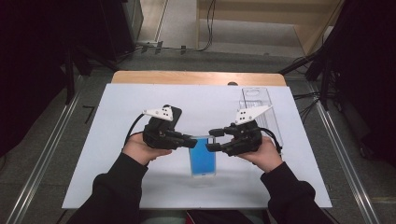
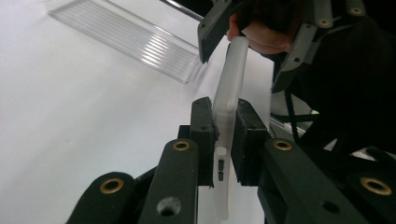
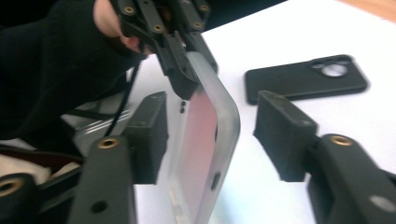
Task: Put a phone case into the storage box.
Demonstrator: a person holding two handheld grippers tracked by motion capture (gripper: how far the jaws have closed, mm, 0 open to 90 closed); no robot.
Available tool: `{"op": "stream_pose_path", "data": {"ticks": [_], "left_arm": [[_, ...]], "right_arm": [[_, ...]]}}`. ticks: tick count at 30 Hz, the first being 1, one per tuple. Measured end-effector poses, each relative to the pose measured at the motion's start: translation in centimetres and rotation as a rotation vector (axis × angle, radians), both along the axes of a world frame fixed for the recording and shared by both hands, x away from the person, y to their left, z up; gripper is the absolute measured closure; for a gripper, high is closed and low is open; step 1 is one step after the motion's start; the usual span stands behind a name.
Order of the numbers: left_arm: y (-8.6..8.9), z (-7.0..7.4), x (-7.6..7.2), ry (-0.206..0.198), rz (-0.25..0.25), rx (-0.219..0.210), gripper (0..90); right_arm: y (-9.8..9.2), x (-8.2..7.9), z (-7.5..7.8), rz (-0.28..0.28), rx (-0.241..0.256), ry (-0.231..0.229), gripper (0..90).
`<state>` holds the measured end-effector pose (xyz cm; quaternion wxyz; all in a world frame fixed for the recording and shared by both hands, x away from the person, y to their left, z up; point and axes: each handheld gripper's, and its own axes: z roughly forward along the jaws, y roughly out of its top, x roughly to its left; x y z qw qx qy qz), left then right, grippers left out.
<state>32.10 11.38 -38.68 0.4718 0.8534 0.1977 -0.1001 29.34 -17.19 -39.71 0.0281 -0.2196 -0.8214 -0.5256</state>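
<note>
Currently, the left gripper (image 1: 192, 138) clamps the long edge of a translucent frosted phone case with a blue face (image 1: 203, 158), its two black pads pressed against both sides of the case rim. In the left gripper view, the phone case (image 2: 229, 112) stands on edge between the closed pads, with two small side-button slots visible just below the grip point. The case is held above the white sheet covering the bench (image 1: 116, 154), tilted, near the middle of the work area and close to the person's side.

The right gripper (image 1: 215, 140) is spread wide, its jaws lying on either side of the opposite end of the case. In the right gripper view, the right gripper (image 3: 210, 135) straddles the case (image 3: 205, 135) without clamping it: the left-hand pad sits just beside the case edge, and the other pad stands well apart from it.

A black phone case with a round camera opening (image 3: 306, 77) lies flat on the sheet beyond the held case; in the high view it lies partly hidden behind the left gripper. A clear ribbed plastic tray (image 1: 258, 109) rests on the far right part of the sheet, behind the right gripper, apart from both cases.
</note>
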Motion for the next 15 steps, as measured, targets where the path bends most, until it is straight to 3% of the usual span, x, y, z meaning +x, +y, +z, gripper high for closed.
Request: {"op": "stream_pose_path", "data": {"ticks": [4,11,15], "left_arm": [[0.3,0.2,0.1,0.0,0.046,0.023,80.8],[0.5,0.4,0.2,-0.01,0.165,0.054,80.7],[0.7,0.4,0.4,0.01,0.224,0.056,80.7]], "right_arm": [[-0.2,0.0,0.0,-0.08,-0.008,-0.013,32.5],[0.0,0.0,-0.8,-0.152,0.01,0.032,26.4],[0.2,0.0,-1.3,-0.198,0.023,0.047,22.4]]}}
